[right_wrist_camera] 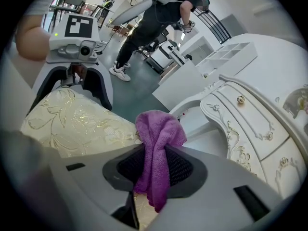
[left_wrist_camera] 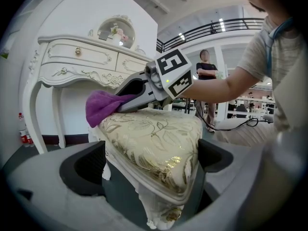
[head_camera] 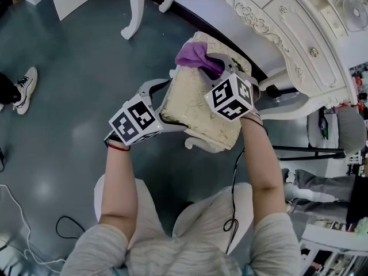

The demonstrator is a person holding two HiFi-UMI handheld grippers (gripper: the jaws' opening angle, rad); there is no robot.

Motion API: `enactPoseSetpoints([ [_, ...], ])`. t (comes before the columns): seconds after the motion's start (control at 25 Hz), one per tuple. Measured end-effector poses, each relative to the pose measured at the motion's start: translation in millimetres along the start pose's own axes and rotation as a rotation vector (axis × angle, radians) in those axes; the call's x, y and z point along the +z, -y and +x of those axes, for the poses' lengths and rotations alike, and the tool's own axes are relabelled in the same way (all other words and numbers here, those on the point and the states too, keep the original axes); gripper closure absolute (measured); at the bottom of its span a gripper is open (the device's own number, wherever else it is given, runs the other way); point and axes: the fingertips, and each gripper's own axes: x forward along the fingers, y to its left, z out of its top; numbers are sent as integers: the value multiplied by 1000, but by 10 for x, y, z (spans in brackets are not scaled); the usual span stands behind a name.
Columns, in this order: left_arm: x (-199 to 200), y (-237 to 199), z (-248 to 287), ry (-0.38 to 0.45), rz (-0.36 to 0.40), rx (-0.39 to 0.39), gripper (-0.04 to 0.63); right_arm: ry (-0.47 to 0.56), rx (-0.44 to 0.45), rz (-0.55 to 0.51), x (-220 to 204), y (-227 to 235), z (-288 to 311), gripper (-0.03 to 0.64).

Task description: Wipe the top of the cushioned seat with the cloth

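Note:
The cushioned seat [head_camera: 198,105] is a white-legged stool with a gold floral top. In the left gripper view its near corner [left_wrist_camera: 149,138] fills the gap of my left gripper [left_wrist_camera: 153,160], with both pads against the corner's sides. In the head view that gripper [head_camera: 163,99] sits at the seat's left edge. My right gripper [head_camera: 215,66] is over the seat's far end, shut on a bunched purple cloth [head_camera: 195,56]. The cloth [right_wrist_camera: 156,138] hangs between its pads and rests on the cushion [right_wrist_camera: 72,124]. From the left, the cloth [left_wrist_camera: 101,107] lies at the seat's far left corner.
An ornate white dressing table [head_camera: 287,27] stands right behind the stool, one of its legs [head_camera: 135,10] at the far left. A person's shoe [head_camera: 23,88] shows at the left edge. A cable [head_camera: 17,223] lies on the grey floor.

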Motion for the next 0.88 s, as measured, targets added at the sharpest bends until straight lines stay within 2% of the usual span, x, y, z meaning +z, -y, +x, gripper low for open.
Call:
enactPoseSetpoints([
  [0.88, 7, -2, 2, -2, -9, -5, 5, 56, 60, -10, 193, -420, -353, 504],
])
